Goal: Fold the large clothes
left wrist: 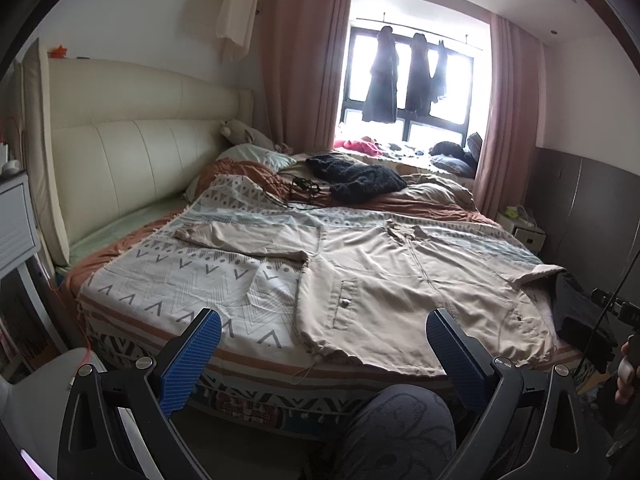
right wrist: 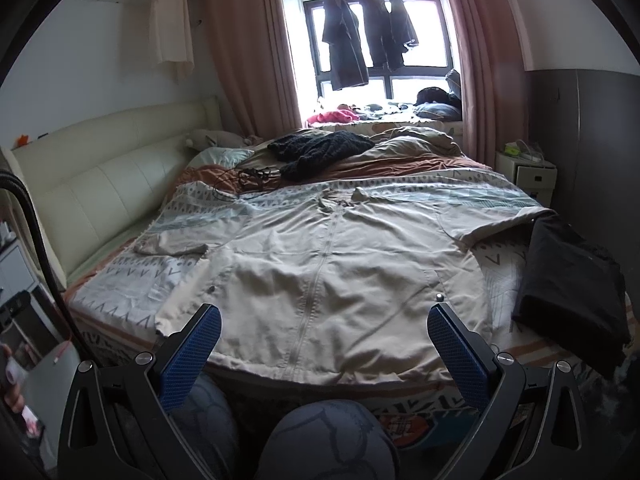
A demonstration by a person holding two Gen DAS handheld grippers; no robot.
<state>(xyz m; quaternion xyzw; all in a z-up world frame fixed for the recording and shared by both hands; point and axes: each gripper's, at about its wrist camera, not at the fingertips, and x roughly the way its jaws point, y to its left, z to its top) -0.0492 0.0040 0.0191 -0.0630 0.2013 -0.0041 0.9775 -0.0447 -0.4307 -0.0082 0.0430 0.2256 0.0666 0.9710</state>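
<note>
A large beige zip jacket (left wrist: 400, 280) (right wrist: 320, 272) lies spread flat, front up, on the patterned bedspread (left wrist: 180, 280) (right wrist: 120, 292). Its hem reaches the near edge of the bed. One sleeve (left wrist: 240, 240) (right wrist: 172, 246) stretches out to the left, the other (right wrist: 500, 220) to the right. My left gripper (left wrist: 323, 330) hangs open before the bed edge, off the jacket's left hem corner. My right gripper (right wrist: 324, 328) is open too, held above the hem near the zip. Neither holds anything.
A folded black garment (right wrist: 572, 284) lies on the bed's right corner. A black knit (left wrist: 356, 178) and cables (left wrist: 296, 190) sit further back. The cream headboard (left wrist: 120, 152) is left, a nightstand (right wrist: 528, 172) right. A person's knees (right wrist: 328, 440) are below the grippers.
</note>
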